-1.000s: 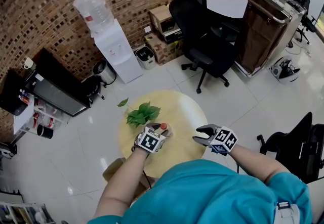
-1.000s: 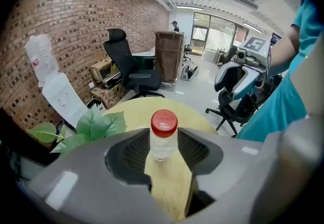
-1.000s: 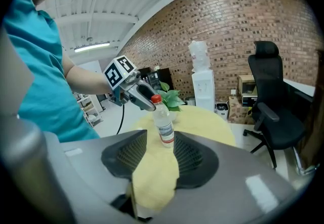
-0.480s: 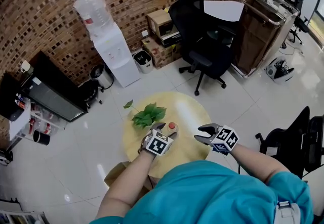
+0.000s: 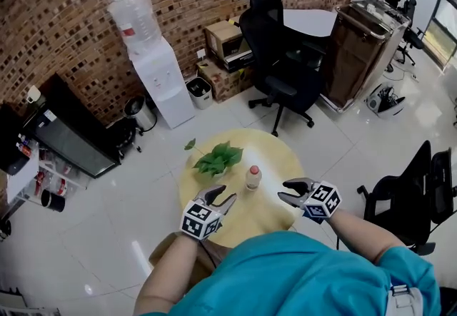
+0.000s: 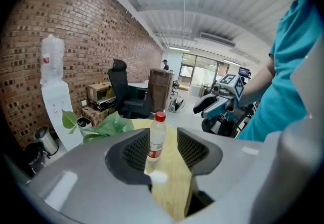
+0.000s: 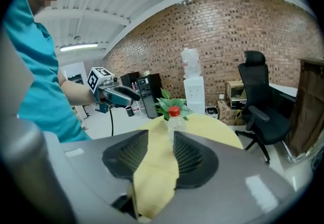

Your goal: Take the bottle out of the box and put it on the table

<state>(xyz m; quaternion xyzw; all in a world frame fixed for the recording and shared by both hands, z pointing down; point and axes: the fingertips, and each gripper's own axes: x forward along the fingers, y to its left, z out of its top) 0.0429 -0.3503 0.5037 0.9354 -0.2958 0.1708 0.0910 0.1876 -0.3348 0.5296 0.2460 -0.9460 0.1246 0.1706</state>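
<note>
A clear plastic bottle (image 5: 253,177) with a red cap stands upright on the round yellow table (image 5: 270,158), apart from both grippers. My left gripper (image 5: 223,197) hovers at the table's near left edge, a short way back from the bottle. Its jaws are closing with nothing between them. My right gripper (image 5: 291,189) hangs at the near right edge, its jaws closing slightly, also empty. In the left gripper view the bottle (image 6: 157,137) shows beyond the jaws, and in the right gripper view the bottle (image 7: 174,119) does too.
A leafy green plant (image 5: 220,159) lies on the table's far left part. A brown cardboard box (image 5: 167,243) sits on the floor by the table's near left. A black office chair (image 5: 282,65) and a water dispenser (image 5: 161,72) stand further off.
My left gripper opened off the bottle and drew back toward the person and upward. The bottle stays standing alone on the table. My right gripper shifted slightly back.
</note>
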